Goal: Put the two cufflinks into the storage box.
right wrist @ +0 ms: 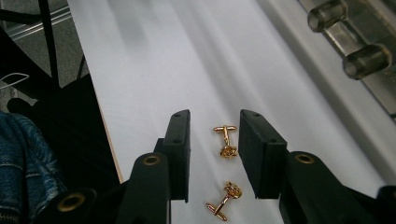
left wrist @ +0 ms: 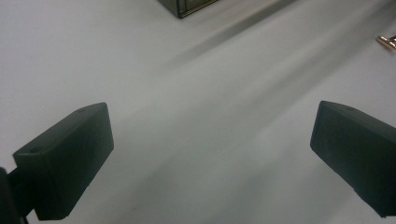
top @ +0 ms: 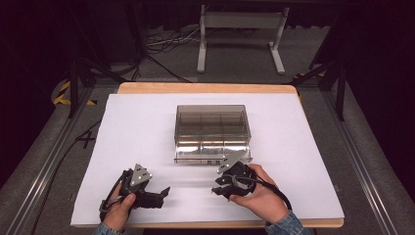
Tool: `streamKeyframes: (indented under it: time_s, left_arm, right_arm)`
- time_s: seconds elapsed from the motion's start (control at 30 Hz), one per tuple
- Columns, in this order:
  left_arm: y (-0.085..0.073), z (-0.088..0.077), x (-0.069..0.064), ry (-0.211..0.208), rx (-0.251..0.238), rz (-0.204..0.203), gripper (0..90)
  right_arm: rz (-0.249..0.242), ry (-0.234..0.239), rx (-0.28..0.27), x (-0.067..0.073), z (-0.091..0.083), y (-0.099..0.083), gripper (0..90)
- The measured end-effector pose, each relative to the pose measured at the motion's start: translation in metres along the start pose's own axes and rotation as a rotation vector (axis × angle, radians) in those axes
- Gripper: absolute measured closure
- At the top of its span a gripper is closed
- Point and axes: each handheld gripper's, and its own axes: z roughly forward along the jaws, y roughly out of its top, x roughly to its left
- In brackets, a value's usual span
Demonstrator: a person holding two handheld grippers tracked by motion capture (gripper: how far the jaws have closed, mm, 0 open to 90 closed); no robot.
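Note:
Two gold cufflinks lie on the white sheet. One cufflink (right wrist: 226,140) sits between the jaws of my right gripper (right wrist: 214,122), which stand apart and do not touch it. The other cufflink (right wrist: 224,199) lies nearer the camera, also between the jaws. In the high view my right gripper (top: 215,188) hovers low, just in front of a clear plastic drawer box (top: 213,129). My left gripper (top: 164,193) rests at the front left, and in its own view my left gripper (left wrist: 212,140) is wide open over bare sheet. A cufflink (left wrist: 387,41) glints at that view's right edge.
The white sheet (top: 147,127) covers a wooden table (top: 205,88). Two drawer knobs (right wrist: 369,58) of the box show to the right of my right gripper. The table's front edge (right wrist: 109,149) runs close to its left. A metal stand (top: 240,29) and cables are on the floor behind.

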Motion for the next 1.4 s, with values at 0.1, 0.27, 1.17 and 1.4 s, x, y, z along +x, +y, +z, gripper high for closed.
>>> streamKeyframes:
  time_s: [0.1, 0.27, 1.17, 1.4]
  left_arm:
    - [0.000, 0.000, 0.000, 0.000, 0.000, 0.000, 0.1]
    - [0.000, 0.000, 0.000, -0.001, 0.002, 0.002, 0.1]
    - [0.000, 0.001, 0.000, 0.004, 0.003, 0.005, 0.1]
    - [0.000, 0.001, 0.000, 0.002, 0.002, 0.004, 0.1]
  right_arm:
    - [0.020, 0.014, 0.015, 0.000, 0.004, -0.002, 64.9]
    - [0.029, 0.025, 0.026, -0.001, 0.009, -0.004, 65.8]
    - [-0.027, -0.042, 0.122, -0.006, 0.037, -0.006, 74.7]
    - [-0.046, -0.049, 0.137, -0.005, 0.040, -0.005, 77.5]
